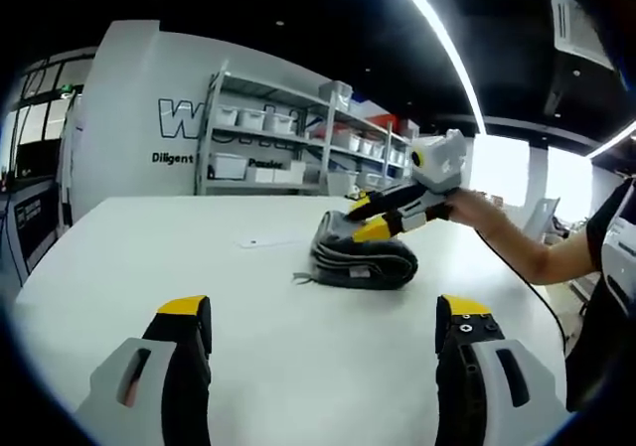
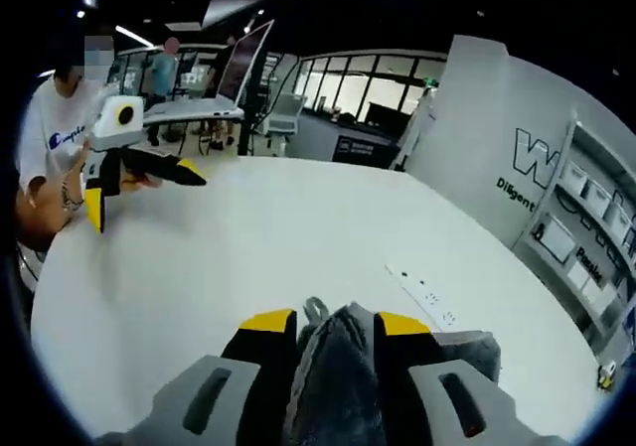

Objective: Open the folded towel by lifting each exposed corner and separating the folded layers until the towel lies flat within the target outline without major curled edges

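A dark grey folded towel (image 1: 360,252) lies in a bunched stack on the white table (image 1: 149,257), right of centre. My right gripper (image 1: 383,218) comes in from the right in the left gripper view, its yellow-tipped jaws clamped on the towel's upper layer. In the right gripper view the towel (image 2: 338,367) fills the narrow gap between my right gripper's (image 2: 335,323) jaws. My left gripper (image 1: 325,312) stands open, well short of the towel, nothing between its fingers. It appears as the left gripper (image 2: 149,200) at the far left, jaws spread, held in a hand.
A thin white strip (image 1: 260,239) with small marks lies flat on the table beyond the towel, seen as the strip (image 2: 427,292) too. Shelves with white bins (image 1: 288,133) stand past the far edge. A person in a white shirt (image 2: 50,133) stands at the table's left side.
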Available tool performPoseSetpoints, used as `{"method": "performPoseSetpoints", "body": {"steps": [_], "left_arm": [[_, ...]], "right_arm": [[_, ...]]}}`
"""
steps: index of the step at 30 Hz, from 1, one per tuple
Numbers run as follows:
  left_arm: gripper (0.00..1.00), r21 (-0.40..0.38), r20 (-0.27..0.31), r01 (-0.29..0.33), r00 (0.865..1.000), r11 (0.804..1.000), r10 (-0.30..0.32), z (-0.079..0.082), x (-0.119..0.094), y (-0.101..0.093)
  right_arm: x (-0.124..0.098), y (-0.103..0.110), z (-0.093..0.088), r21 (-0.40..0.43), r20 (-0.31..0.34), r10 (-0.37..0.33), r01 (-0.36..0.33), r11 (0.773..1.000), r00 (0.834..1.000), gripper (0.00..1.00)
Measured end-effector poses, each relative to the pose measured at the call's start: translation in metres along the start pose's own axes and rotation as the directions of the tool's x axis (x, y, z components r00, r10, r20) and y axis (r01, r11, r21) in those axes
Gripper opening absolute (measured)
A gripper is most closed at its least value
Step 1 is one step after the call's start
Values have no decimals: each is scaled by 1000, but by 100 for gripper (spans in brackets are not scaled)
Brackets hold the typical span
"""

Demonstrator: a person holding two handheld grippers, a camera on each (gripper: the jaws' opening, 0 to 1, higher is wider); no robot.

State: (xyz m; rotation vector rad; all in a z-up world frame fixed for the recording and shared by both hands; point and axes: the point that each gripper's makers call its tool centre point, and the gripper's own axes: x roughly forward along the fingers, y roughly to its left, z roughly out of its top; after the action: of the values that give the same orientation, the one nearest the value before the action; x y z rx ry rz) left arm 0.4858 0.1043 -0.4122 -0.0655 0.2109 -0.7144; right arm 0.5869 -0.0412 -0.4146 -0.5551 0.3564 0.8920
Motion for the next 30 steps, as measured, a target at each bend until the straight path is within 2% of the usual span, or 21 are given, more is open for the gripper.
{"method": "performPoseSetpoints", "body": {"steps": [3, 6, 12, 15, 21, 30], "left_arm": [[92, 0, 2, -2, 1000, 1000, 2, 1, -1, 0], [92, 6, 3, 3, 1000, 1000, -3, 1, -2, -1], [92, 7, 6, 2, 1000, 1000, -3, 2, -2, -2], [91, 6, -1, -12, 1000, 1000, 12, 0, -2, 2], [91, 0, -7, -11, 1000, 1000, 11, -2, -2, 3], [90, -6, -5, -16, 1000, 1000, 15, -1, -2, 5]], "right_arm": [[7, 0, -8, -18, -60, -3, 2, 1000, 998, 21], [13, -6, -13, -53, -94, -32, 27, 998, 995, 18], [21, -12, -15, -54, -101, -44, 38, 998, 994, 17], [26, -9, -22, -60, -119, -27, 20, 998, 993, 7], [29, -4, -31, -59, -135, -1, -7, 998, 991, 3], [21, -6, -24, -76, -103, -25, 17, 997, 994, 1]]}}
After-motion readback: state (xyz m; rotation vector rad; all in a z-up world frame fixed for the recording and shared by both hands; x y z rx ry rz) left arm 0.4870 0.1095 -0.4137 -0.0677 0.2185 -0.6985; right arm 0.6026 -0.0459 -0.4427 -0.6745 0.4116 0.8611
